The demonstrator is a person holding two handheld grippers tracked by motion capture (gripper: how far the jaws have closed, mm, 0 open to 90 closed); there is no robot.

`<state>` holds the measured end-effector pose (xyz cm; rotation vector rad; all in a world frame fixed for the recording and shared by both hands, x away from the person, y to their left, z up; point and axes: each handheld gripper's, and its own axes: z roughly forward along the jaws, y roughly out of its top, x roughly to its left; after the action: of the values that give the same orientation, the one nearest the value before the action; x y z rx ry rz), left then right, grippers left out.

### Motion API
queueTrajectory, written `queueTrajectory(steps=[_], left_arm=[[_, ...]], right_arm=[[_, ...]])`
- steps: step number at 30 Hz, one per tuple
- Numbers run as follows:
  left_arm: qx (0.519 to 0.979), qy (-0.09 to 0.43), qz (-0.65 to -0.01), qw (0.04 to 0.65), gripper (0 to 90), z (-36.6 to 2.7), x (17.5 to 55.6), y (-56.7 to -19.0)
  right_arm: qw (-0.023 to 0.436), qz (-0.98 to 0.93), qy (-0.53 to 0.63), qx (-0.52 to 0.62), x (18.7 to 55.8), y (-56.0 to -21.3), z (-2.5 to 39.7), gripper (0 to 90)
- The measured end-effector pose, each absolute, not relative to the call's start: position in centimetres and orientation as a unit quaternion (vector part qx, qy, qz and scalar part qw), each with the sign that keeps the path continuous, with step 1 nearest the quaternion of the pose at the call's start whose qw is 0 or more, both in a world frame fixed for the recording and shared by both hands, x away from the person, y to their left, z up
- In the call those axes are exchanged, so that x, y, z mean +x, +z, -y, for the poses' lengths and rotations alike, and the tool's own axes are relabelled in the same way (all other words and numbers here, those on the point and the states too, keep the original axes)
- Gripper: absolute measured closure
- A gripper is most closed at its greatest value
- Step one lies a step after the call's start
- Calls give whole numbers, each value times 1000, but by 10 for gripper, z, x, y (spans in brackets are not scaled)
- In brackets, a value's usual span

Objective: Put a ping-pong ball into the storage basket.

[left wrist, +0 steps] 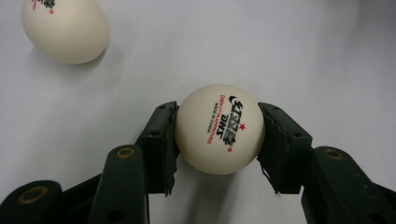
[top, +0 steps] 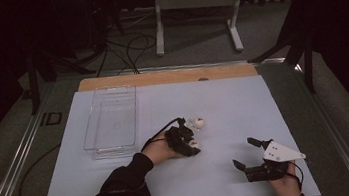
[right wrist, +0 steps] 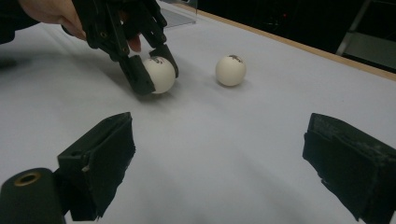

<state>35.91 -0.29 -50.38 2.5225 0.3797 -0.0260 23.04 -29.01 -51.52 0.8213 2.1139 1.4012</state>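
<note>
A white table-tennis ball (left wrist: 219,129) with black and red print sits between the pads of my left gripper (left wrist: 218,140), and both pads press on it. In the high view this gripper (top: 193,146) is at the table's middle, low over the white tabletop (top: 224,107). From the right gripper view the held ball (right wrist: 161,74) rests on or just over the surface. A second white ball (top: 198,123) (left wrist: 65,29) (right wrist: 230,70) lies loose a short way beyond it. My right gripper (top: 244,152) (right wrist: 219,154) stands open near the front right, with nothing between its jaws.
A clear plastic tray (top: 111,121) stands at the left of the table, left of the left hand. A wooden strip (top: 167,76) runs along the table's far edge. A metal frame (top: 197,9) and cables lie on the floor beyond.
</note>
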Motion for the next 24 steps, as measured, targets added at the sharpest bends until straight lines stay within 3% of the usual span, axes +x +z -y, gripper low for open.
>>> queueTrajectory(steps=[24], left_arm=[[956,-22,-114,270,521,-5,350,-479]], right_arm=[[233,-771,510,302,231,-516,289,88]])
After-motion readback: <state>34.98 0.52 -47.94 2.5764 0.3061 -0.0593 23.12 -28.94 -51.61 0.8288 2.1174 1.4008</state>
